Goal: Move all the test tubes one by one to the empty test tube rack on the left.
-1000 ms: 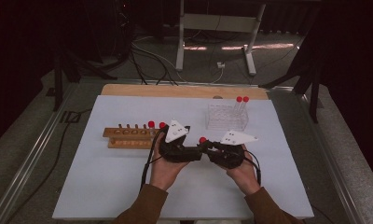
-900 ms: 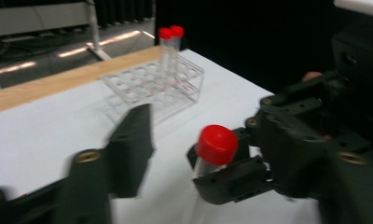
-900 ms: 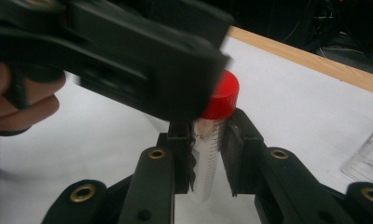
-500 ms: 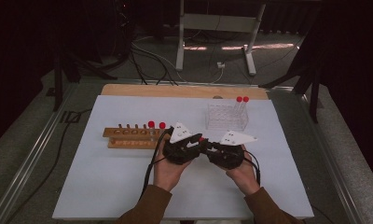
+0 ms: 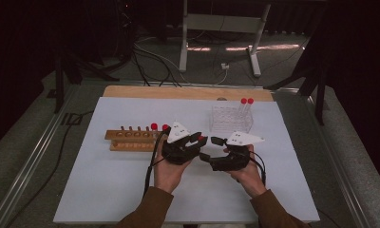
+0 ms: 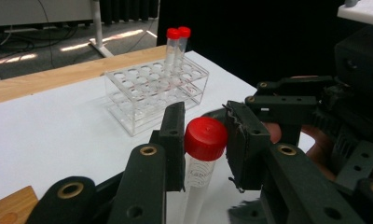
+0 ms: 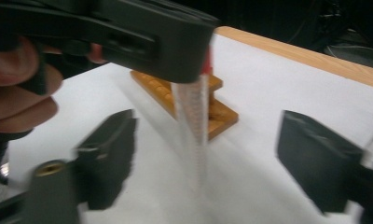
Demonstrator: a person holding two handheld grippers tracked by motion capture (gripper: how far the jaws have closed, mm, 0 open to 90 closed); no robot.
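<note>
Handed over since before, red-capped clear tube (image 6: 201, 163) sits in left claw (image 6: 204, 142).

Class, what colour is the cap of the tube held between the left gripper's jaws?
Red. The cap on the clear tube shows best in the left gripper view.

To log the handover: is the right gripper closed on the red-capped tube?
No, the right gripper stands open around the tube, which the left gripper holds.
</note>
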